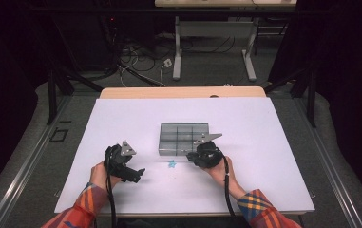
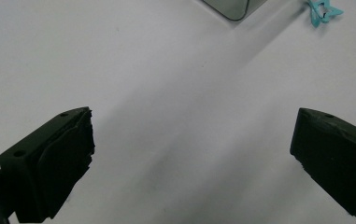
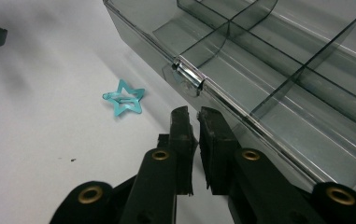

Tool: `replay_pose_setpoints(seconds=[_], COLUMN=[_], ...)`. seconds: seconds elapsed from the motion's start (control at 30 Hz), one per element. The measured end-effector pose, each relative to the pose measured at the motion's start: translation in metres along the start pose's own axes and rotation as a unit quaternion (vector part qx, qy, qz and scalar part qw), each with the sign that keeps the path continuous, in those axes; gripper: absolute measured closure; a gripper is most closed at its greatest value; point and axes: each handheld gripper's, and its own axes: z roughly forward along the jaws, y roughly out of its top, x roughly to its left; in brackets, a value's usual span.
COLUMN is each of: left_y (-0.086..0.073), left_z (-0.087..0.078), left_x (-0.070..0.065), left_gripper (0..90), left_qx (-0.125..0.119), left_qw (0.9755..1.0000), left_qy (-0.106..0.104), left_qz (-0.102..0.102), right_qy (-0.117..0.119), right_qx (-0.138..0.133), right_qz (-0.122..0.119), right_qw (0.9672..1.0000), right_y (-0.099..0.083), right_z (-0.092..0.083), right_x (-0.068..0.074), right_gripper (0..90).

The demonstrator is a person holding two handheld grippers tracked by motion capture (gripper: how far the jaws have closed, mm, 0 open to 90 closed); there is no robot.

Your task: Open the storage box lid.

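Star clip (image 3: 124,103): small teal star-shaped hair clip, lying flat on the white surface (image 1: 264,142), just in front of the box's near wall, between the two grippers.
Divided box (image 3: 278,70): smoky clear plastic, open, compartments empty as far as visible; latch tab on its near rim.
Right gripper (image 3: 193,119): jaws nearly pressed together, nothing between them; tips beside the box's rim, the clip off to their left.
Left gripper (image 2: 192,140): jaws spread wide, empty, over bare surface.
Handling, judged: the clip looks light, thin, stiff and slippery; it probably skates if nudged.
Grip, judged: pinch across two opposite star points, or across the raised centre bar.
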Motion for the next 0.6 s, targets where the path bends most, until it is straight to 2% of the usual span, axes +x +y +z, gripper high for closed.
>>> replay_pose_setpoints(seconds=[0.23,0.37,0.4,0.47,0.6], left_y=[0.0007,0.0008,0.0007,0.0003,0.0004], left_z=[0.0011,0.0008,0.0003,0.0004,0.0002], left_x=[-0.0009,-0.0013,-0.0013,-0.0011,-0.0013], left_gripper=[0.0,0.0,0.0,0.0,0.0], left_qx=[0.001,0.001,0.003,0.0,0.0], left_qw=[1.0,1.0,1.0,1.0,1.0], left_qy=[-0.002,-0.002,-0.002,-0.002,-0.002], left_qz=[0.001,0.0,-0.001,-0.001,-0.001], right_qy=[-0.002,0.003,0.001,0.004,-0.001], right_qx=[-0.01,-0.002,-0.017,-0.011,-0.024], right_qz=[0.0,0.011,0.007,0.001,0.003], right_qw=[0.9999,0.9999,0.9998,0.9999,0.9997], right_y=[0.0001,-0.0002,-0.0006,0.0,-0.001], right_z=[0.0018,0.0034,0.0053,0.0038,0.0051], right_x=[0.0001,0.0018,0.0017,0.0009,0.0023], right_gripper=[87.3,87.7,88.0,88.0,88.5])
